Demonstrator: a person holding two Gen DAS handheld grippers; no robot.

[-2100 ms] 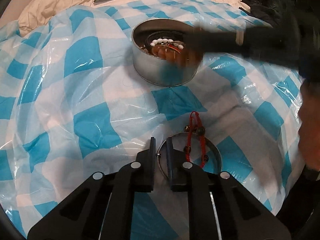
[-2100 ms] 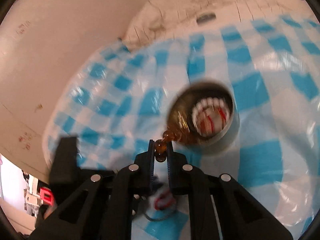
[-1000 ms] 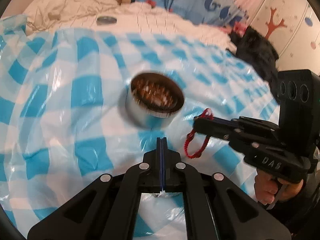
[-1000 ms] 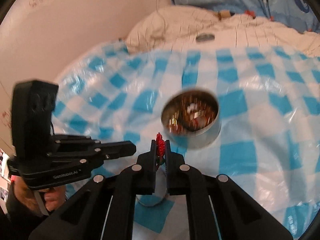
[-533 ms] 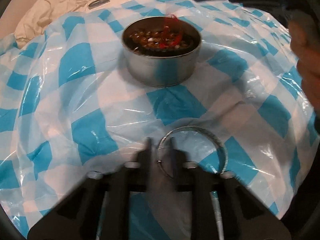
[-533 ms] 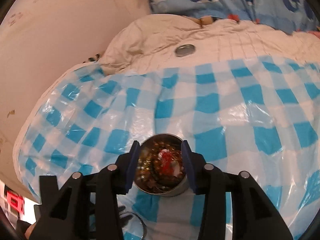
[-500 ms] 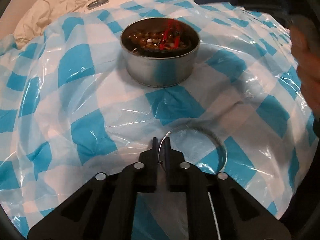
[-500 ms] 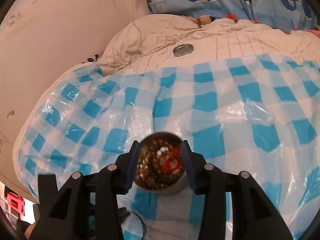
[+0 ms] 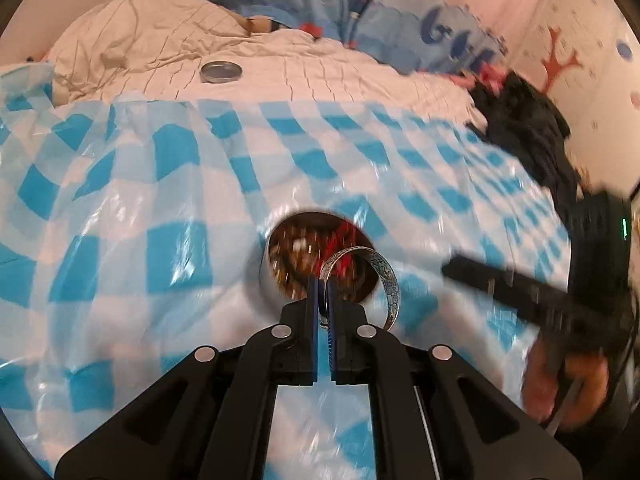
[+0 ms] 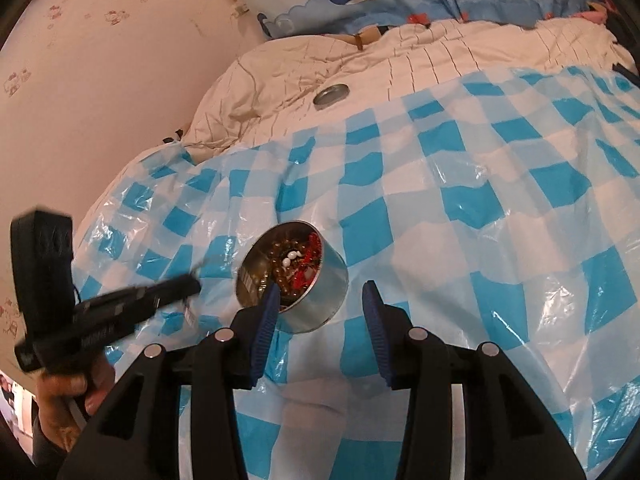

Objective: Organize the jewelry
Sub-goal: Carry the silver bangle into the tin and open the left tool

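Blur smearing round metal tin [image 9: 272,280]; left gripper [image 9: 324,292] pinching engraved silver bangle [image 9: 386,280]; right gripper [image 10: 320,312] gaping, holding nothing

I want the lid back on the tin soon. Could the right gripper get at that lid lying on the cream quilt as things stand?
Probably yes. The right gripper is open and empty, the lid lies bare on the quilt, and only the low tin stands between, easily passed over.

Tin [image 10: 304,280] on sheet [image 10: 480,208]; lid [image 10: 331,95] probably behind.
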